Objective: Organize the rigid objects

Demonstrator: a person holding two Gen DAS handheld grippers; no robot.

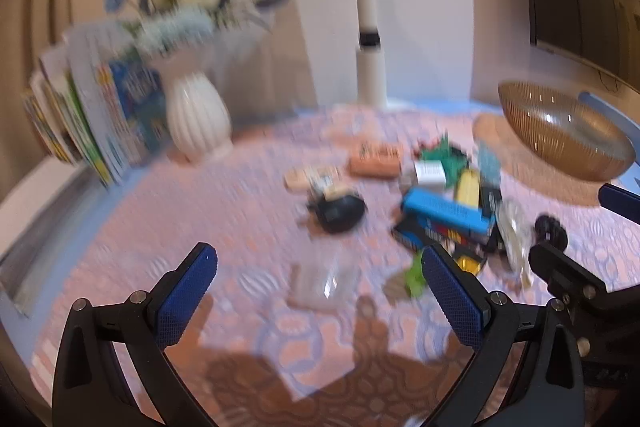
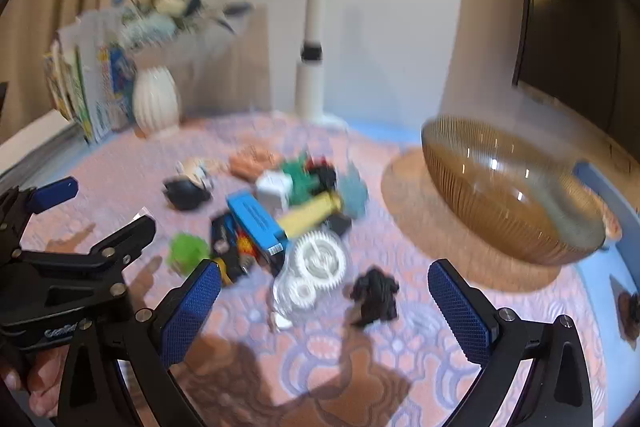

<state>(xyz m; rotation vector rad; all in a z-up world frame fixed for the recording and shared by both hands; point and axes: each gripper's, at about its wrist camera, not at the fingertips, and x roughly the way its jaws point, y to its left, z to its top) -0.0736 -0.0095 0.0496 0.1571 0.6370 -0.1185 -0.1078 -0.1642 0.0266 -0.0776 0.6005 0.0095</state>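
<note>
Left gripper (image 1: 318, 301): nearest; jaws spread fully wide, nothing between them, above patterned tablecloth (image 1: 160, 211).
Right gripper (image 2: 324, 311): likewise fully spread, empty; black clump (image 2: 374, 297) and bagged white gears (image 2: 316, 267) just ahead.
Clutter pile: mid-table, left of bowl; blue box (image 2: 256, 223), yellow tube (image 2: 310, 213), white cube (image 2: 274, 189), green toy (image 2: 186, 251).
Blue box axis: long side running near-right to far-left in right wrist view, lying flat atop dark packet.
Yellow tube axis: slanted, near-left to far-right, toward bowl.
Amber ribbed bowl (image 2: 512, 195): far right, on mat; likely destination.
Step advice: probably best taking one outlying piece first; closing across short side.
Far edge: white vase (image 1: 198, 113), magazines, lamp post.
</note>
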